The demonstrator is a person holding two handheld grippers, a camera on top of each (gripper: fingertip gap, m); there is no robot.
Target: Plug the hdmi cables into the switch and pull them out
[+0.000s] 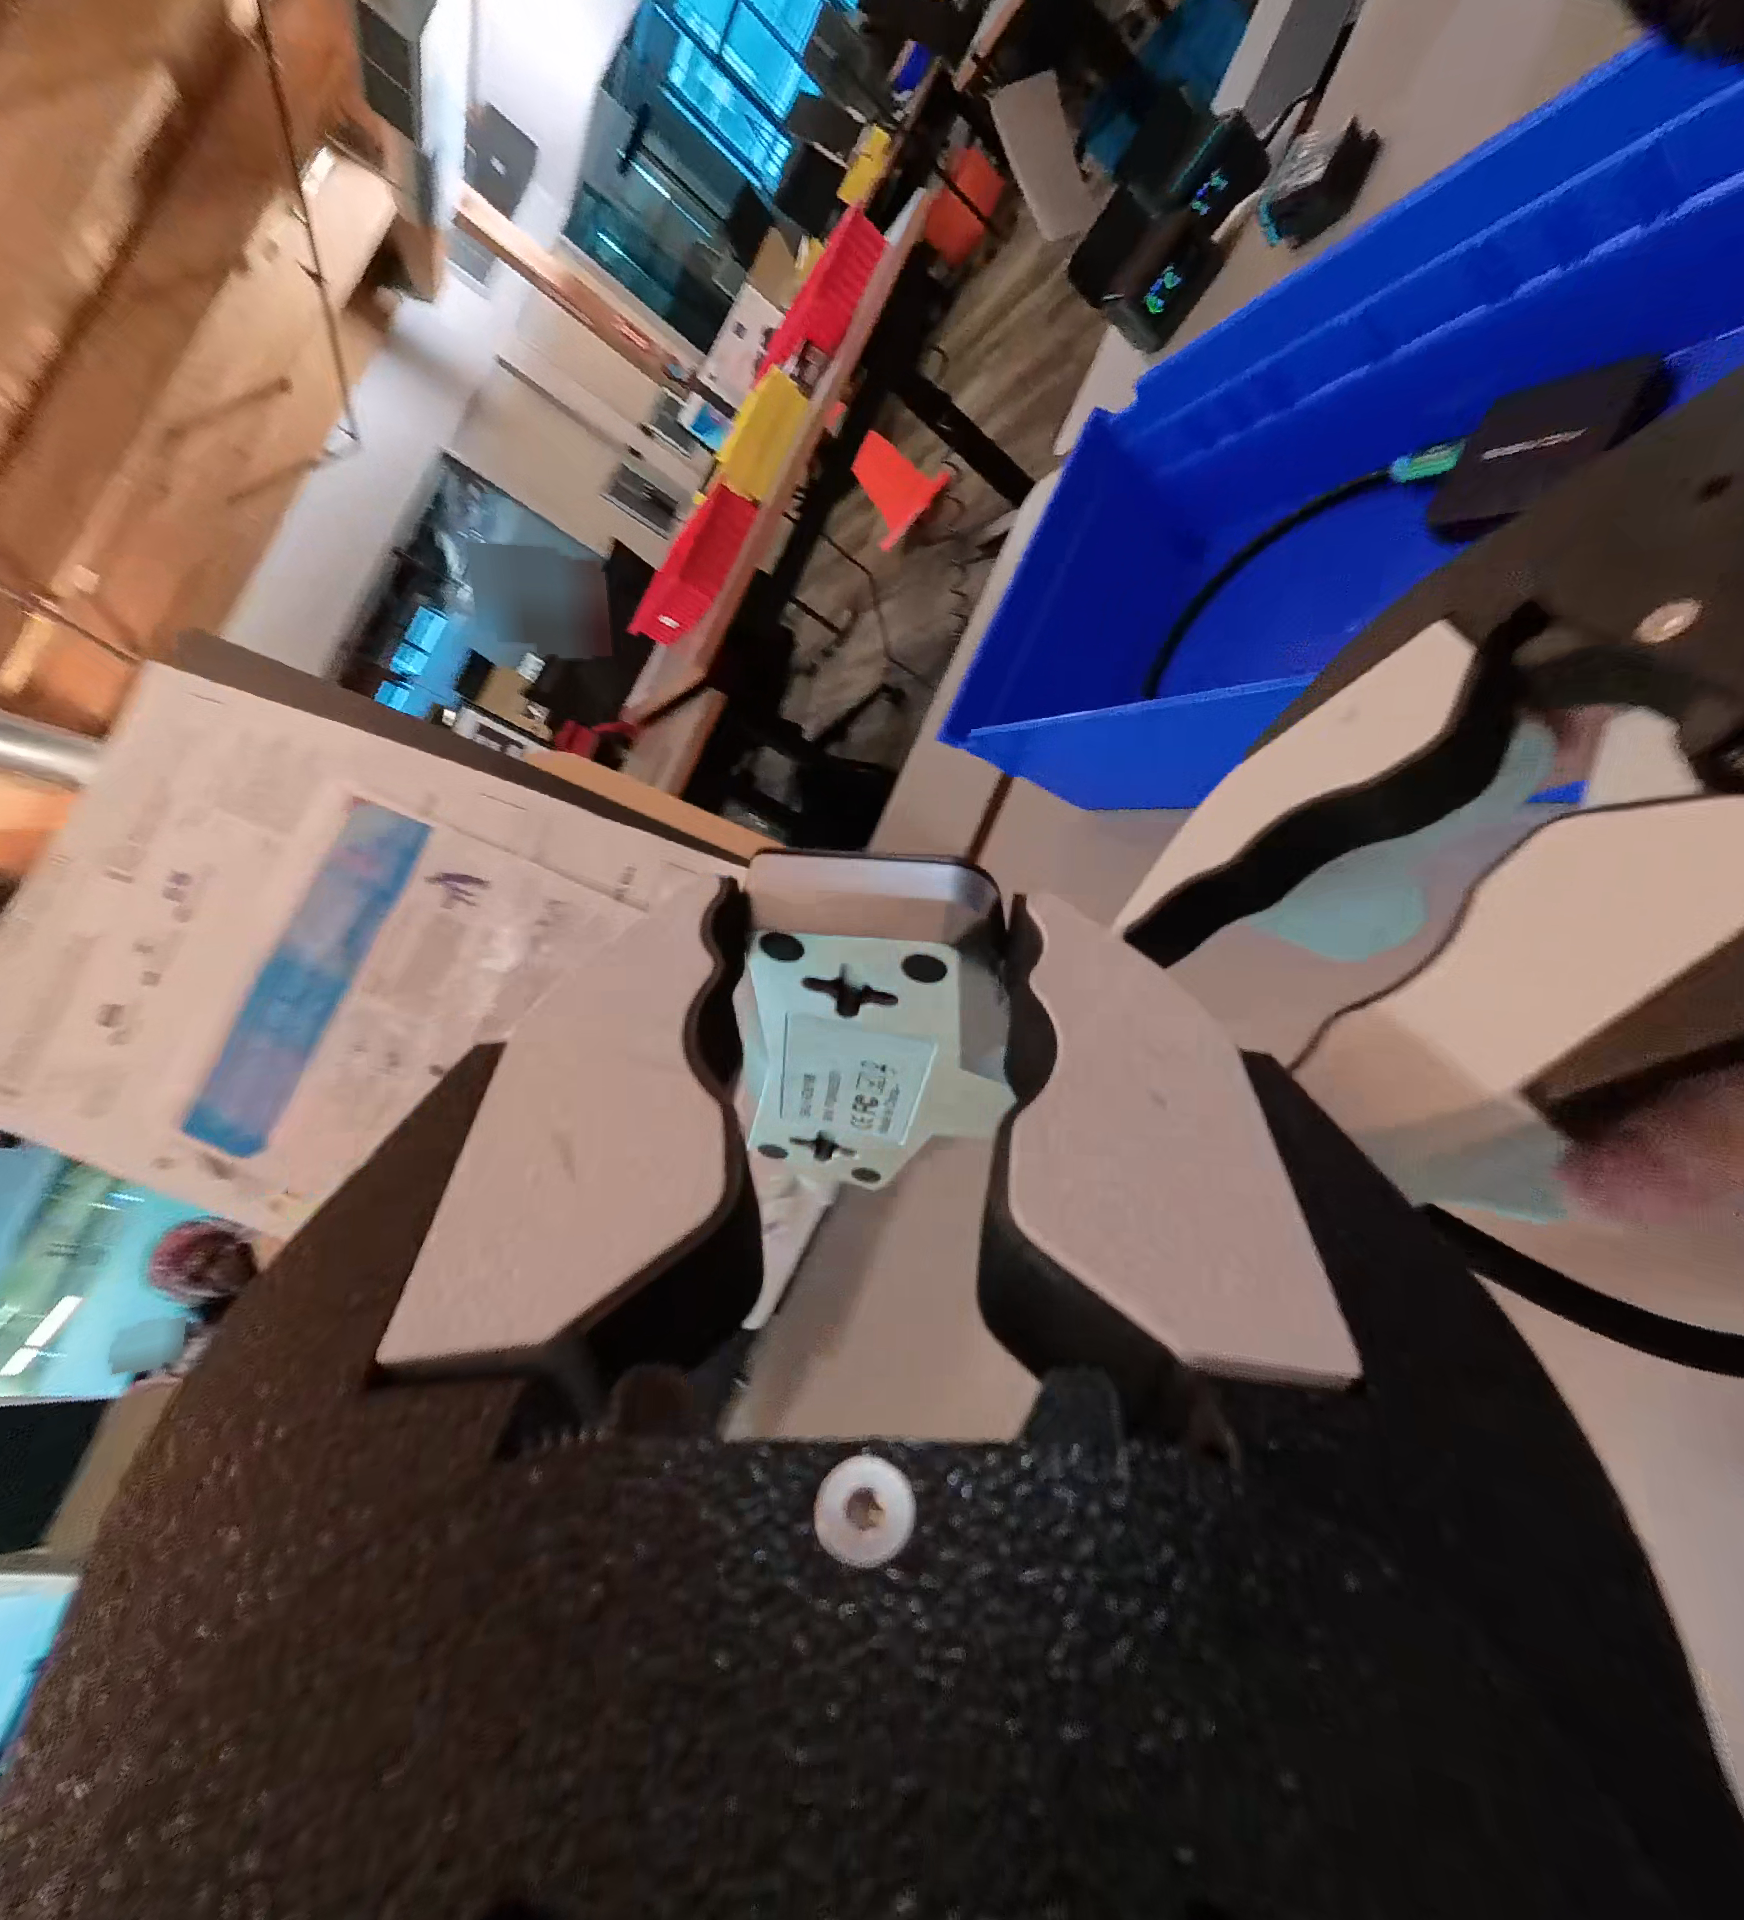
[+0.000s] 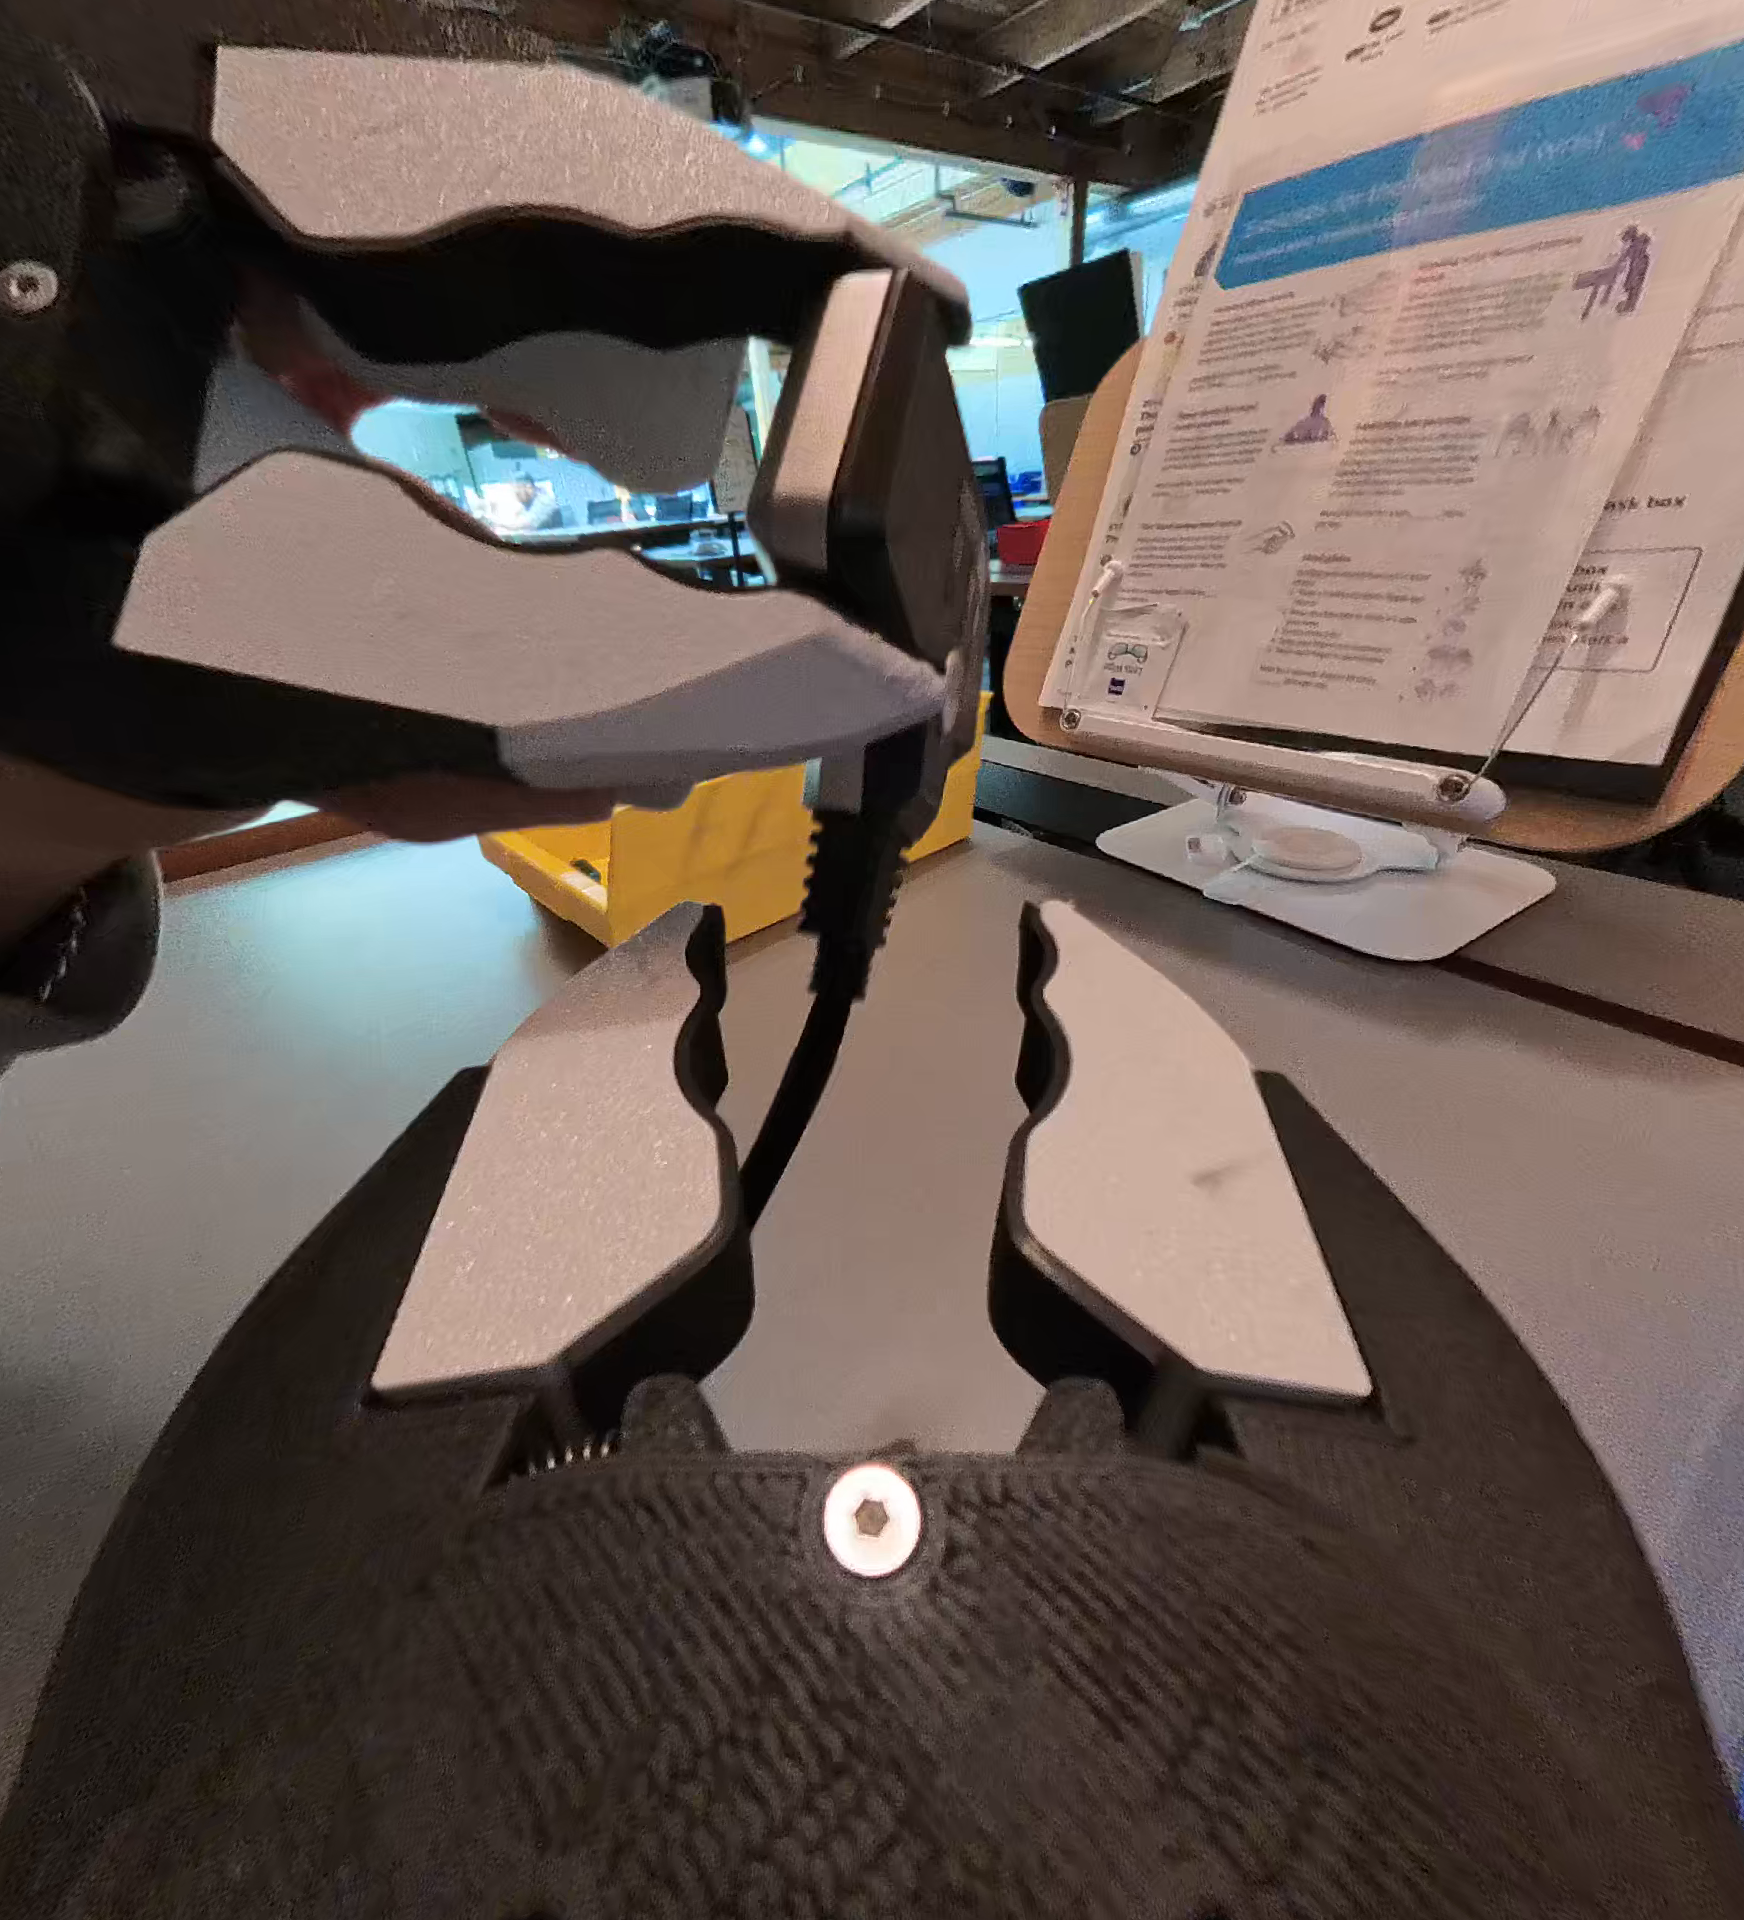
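My left gripper (image 1: 873, 914) is shut on the switch (image 1: 847, 1039), a small grey box whose pale labelled underside faces the camera. In the right wrist view the left gripper (image 2: 909, 499) holds the switch (image 2: 868, 488) up above the table. A black HDMI cable (image 2: 795, 1081) hangs from the switch's lower edge, where its ribbed plug (image 2: 847, 883) sits. My right gripper (image 2: 868, 925) is open just below the plug. The cable runs between its fingers, close to the left one, ungripped. The right gripper also shows in the left wrist view (image 1: 1221, 987), at the right.
A blue bin (image 1: 1107, 727) stands behind the grippers and holds a black box (image 1: 1543, 436) with a cable. A document stand (image 2: 1419, 416) stands on the table at the right. A yellow bin (image 2: 702, 852) sits beyond the grippers.
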